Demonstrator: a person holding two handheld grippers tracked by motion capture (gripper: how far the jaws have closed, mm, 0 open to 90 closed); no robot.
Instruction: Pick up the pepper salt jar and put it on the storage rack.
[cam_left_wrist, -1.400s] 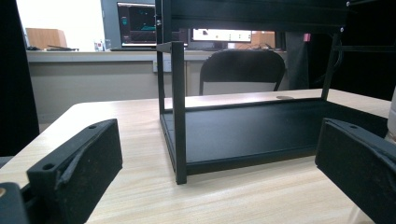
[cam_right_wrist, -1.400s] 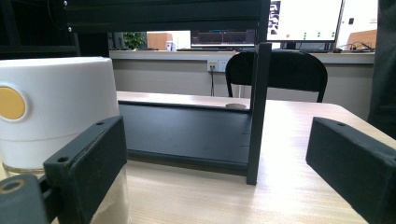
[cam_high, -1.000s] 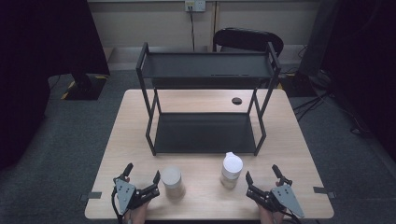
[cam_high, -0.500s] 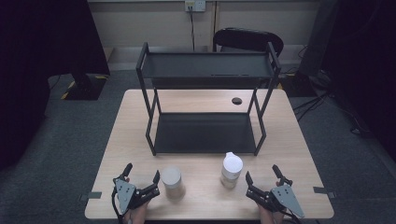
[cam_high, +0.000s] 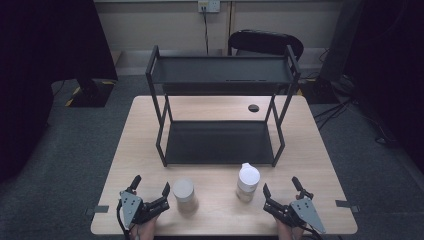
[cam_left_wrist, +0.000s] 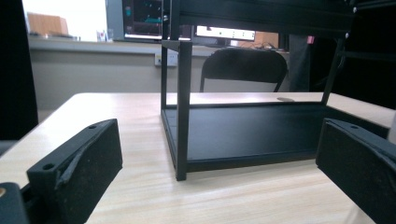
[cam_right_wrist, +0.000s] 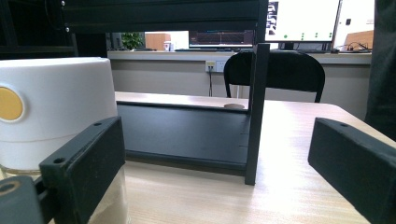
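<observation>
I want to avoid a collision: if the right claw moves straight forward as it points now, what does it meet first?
Probably the front right post of the black shelf rack; the right claw points toward it, open.

- Looked like an office or lab workroom, not a home.
- Grey carpet floor (cam_high: 75, 150), plain light wood bench (cam_high: 320, 165).
- Wall socket (cam_high: 209, 6) with a cable dropping behind the bench.
- Black office chair (cam_high: 265, 42) at the far side.
- Lit monitors (cam_right_wrist: 303, 21) on a long counter (cam_right_wrist: 187, 55) in the background.
- Floor cables (cam_high: 345, 107) at right.
</observation>
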